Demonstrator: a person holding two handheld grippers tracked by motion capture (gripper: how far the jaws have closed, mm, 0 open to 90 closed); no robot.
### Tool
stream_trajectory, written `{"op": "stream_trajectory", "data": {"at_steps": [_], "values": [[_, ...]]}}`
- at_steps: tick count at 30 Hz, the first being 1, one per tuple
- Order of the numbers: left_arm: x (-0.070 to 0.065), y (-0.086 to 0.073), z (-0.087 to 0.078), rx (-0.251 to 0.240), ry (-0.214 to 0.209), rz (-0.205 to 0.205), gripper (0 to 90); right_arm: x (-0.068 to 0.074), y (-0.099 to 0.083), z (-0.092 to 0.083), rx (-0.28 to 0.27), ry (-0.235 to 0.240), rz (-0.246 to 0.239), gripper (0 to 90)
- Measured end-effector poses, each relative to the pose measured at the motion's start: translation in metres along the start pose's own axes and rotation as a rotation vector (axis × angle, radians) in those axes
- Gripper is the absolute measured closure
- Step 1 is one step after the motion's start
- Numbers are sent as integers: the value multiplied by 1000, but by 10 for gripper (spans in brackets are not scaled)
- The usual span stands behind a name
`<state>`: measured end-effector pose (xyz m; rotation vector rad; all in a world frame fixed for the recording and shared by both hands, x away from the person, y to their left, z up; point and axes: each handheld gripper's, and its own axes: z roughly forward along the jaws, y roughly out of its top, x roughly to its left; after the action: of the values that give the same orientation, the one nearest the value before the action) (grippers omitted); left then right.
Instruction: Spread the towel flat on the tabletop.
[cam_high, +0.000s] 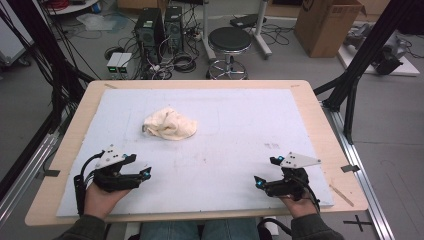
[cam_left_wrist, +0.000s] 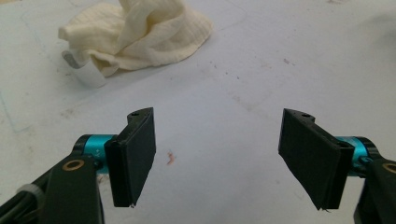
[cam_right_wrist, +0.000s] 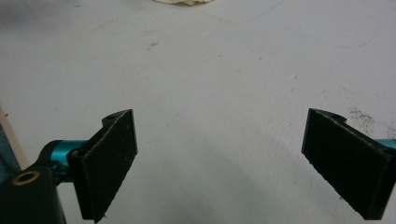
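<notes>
Tongs, left (cam_left_wrist: 217, 158) and right (cam_right_wrist: 238, 170), gape wide, holding nothing.

Two hand-held black grippers with teal fittings, and a person in dark sleeves and blue jeans.

The left gripper (cam_high: 145, 174) and the right gripper (cam_high: 258, 182) each have a black body, a pale grey three-cornered plate on top and small blue-lit spots near the front. Black cables (cam_high: 79, 186) loop from the left gripper past the wrist; another black cable (cam_high: 313, 195) trails from the right one. Seen close, each jaw is a flat black rectangular pad with a small screw hole at its upper corner, mounted on a shiny teal cylinder (cam_left_wrist: 92, 145). Brass-coloured rings (cam_left_wrist: 73, 164) sit in the black arms behind. The sleeves (cam_high: 82, 228) are dark olive-grey.
</notes>
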<state>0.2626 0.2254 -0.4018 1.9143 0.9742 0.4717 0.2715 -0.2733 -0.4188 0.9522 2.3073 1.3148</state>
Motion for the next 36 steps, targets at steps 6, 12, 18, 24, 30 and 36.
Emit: {"op": "stream_trajectory", "data": {"at_steps": [6,12,18,24,30,36], "values": [[4,9,13,-11,-25,-14,299,-3,-1,-2,-1,-7,4,97],[10,23,30,-43,-13,-47,315,-3,-2,-6,-12,-8,12,97],[14,40,54,-20,-16,-51,352,-4,0,-3,-15,-3,8,96],[21,60,74,-25,21,-64,353,-4,1,-3,-19,-3,5,96],[35,69,95,-25,56,-129,361,-5,0,-1,-15,6,11,96],[43,80,111,-11,72,-146,392,-6,0,-1,-23,5,3,97]]}}
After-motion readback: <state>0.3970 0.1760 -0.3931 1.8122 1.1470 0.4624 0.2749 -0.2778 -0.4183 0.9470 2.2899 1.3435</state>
